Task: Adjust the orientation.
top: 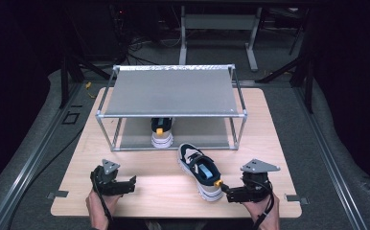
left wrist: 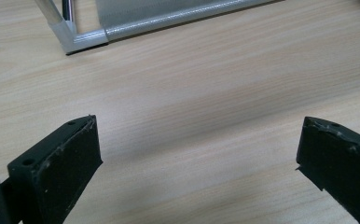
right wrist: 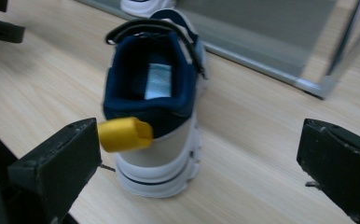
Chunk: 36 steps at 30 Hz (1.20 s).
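One sneaker [top: 201,171] lies at lower centre of the counter [top: 144,187], heel by my right tool [top: 232,193], which gapes released around its yellow pull tab [right wrist: 124,134]. Its mate [top: 162,133] already sits under the rack [top: 173,91], so I judge half remains; my left tool [top: 125,184] rests released, holding nothing.

The second shoe [top: 162,133] is half hidden under the rack's top shelf [top: 171,91], and the person's forearms get cut off at the bottom edge.
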### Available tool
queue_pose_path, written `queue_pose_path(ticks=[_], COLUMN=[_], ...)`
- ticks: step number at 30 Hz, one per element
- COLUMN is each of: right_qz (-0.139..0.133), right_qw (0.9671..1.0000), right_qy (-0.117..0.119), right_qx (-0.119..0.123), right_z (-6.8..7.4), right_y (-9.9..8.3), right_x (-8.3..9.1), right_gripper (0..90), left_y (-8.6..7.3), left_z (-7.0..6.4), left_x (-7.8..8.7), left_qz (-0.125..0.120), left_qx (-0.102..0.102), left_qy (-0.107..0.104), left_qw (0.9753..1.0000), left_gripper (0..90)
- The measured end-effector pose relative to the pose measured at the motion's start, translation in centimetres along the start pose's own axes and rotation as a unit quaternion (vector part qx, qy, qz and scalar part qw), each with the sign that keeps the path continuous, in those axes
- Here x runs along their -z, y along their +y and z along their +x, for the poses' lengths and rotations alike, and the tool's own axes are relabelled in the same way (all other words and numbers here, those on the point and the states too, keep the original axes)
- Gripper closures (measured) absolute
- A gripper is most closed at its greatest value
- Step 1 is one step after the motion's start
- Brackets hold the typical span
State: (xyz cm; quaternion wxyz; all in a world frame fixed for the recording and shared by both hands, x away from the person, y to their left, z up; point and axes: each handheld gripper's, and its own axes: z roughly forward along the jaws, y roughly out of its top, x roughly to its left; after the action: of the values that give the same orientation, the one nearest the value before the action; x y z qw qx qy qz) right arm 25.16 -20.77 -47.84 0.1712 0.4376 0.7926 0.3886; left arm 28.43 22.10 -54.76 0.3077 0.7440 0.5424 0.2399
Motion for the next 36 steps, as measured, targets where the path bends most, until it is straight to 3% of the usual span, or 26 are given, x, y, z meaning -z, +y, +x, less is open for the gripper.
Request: queue_pose_path(ticks=[2,8,21,24,25,33,36], right_qz=[0.002,0.022,0.046,0.053,0.049,0.043,0.040], right_qw=[0.9999,0.9995,0.9989,0.9986,0.9987,0.9990,0.9992], right_qy=[0.015,0.017,0.011,0.006,0.016,-0.007,0.001], right_qx=[0.004,0.014,0.007,0.005,0.004,0.006,0.002], right_z=[0.7,2.3,3.0,3.1,3.1,3.1,3.0], right_y=[0.2,0.5,0.4,0.4,0.3,0.0,-0.2], right_x=[-0.7,-3.3,-7.6,-8.3,-8.6,-9.1,-9.3], right_gripper=[0.0,0.0,0.0,0.0,0.0,14.3,15.2], left_y=[0.0,0.1,-0.1,-0.2,-0.2,-0.4,-0.4], left_z=[0.0,-0.2,-0.3,-0.3,-0.3,-0.1,-0.1], left_x=[0.1,0.2,0.1,0.0,0.0,0.0,0.0], left_qz=[-0.002,-0.006,-0.005,-0.004,-0.005,-0.002,-0.001], left_qx=[0.000,-0.003,-0.006,-0.006,-0.006,-0.006,-0.005], left_qy=[-0.001,0.001,0.003,0.002,0.003,0.003,0.002], left_qw=[1.0000,1.0000,1.0000,1.0000,1.0000,1.0000,1.0000], left_gripper=[0.0,0.0,0.0,0.0,0.0,0.0,0.0])
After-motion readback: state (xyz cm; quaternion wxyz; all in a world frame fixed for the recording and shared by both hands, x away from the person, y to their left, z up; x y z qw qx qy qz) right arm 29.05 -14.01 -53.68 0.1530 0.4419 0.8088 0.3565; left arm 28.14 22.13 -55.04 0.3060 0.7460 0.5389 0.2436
